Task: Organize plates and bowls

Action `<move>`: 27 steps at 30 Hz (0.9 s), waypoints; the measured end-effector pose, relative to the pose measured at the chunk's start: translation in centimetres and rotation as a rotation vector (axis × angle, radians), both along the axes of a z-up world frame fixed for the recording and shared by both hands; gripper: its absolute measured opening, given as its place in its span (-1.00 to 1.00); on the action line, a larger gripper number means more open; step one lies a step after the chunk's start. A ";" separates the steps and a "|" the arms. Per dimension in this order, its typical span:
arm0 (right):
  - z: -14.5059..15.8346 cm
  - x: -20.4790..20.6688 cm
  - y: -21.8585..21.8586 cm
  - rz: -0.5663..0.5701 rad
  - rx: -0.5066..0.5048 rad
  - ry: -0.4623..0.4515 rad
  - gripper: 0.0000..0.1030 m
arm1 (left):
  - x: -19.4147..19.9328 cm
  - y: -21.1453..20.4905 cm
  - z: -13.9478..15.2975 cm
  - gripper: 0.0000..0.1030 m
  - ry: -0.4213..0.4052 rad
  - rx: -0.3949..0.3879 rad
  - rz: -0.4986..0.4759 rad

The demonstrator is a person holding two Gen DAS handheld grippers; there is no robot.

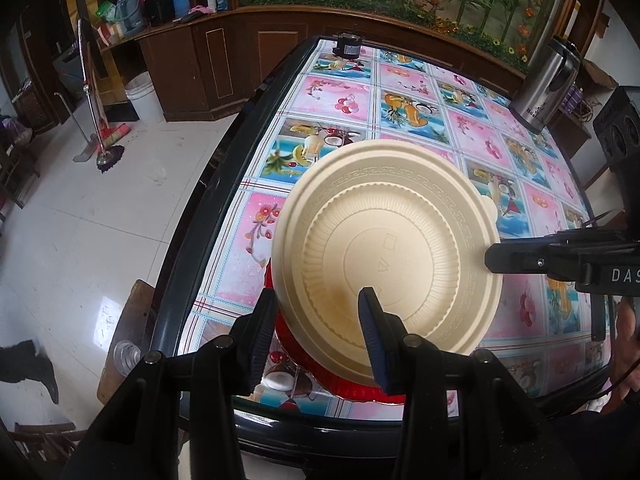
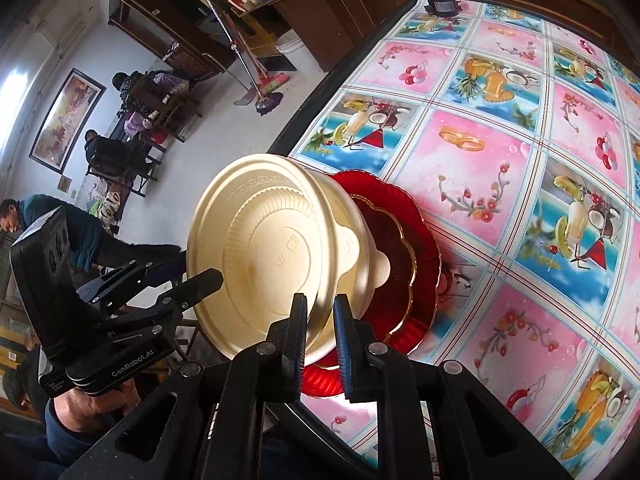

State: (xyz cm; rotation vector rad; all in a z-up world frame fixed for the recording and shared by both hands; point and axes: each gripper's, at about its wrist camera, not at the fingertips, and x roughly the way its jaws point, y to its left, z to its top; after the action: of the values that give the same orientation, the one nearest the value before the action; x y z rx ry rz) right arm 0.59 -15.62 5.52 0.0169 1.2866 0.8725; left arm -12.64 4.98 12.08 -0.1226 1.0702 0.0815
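Cream plastic bowl held upside down between two tools above a red plate.

Cream bowl (image 1: 384, 248), ribbed base up, hangs over the near edge of the worktop (image 1: 420, 92), covering most of the red scalloped plate (image 2: 404, 256) that lies on the patterned cloth under it. Left tool (image 1: 318, 308) grips the bowl's rim at 6 o'clock in its own view, one finger (image 1: 370, 312) on the upturned base, the other outside the wall, jaws fairly narrow. Right tool (image 2: 320, 312) pinches the rim at 3 o'clock of that same view, jaws nearly together on the thin edge. Farther out on the worktop, a steel kettle (image 1: 548, 88) stands at 1 o'clock and a small black device (image 1: 347, 45) at 12 o'clock by the far edge. Beyond, at 10 o'clock on the white tiled floor, brooms (image 1: 108, 136) lean near a white bucket (image 1: 141, 98).
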 end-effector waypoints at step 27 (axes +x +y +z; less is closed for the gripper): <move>-0.9 0.1 0.4 0.002 -0.023 -0.004 -0.71 | 0.3 -0.1 -0.2 -0.23 -0.001 0.026 -0.001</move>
State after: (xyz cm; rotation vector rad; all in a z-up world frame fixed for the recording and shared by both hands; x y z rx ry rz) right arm 0.68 -15.19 4.64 -0.0048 1.2931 0.8589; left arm -12.36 4.89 11.83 -0.0986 1.0676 0.0940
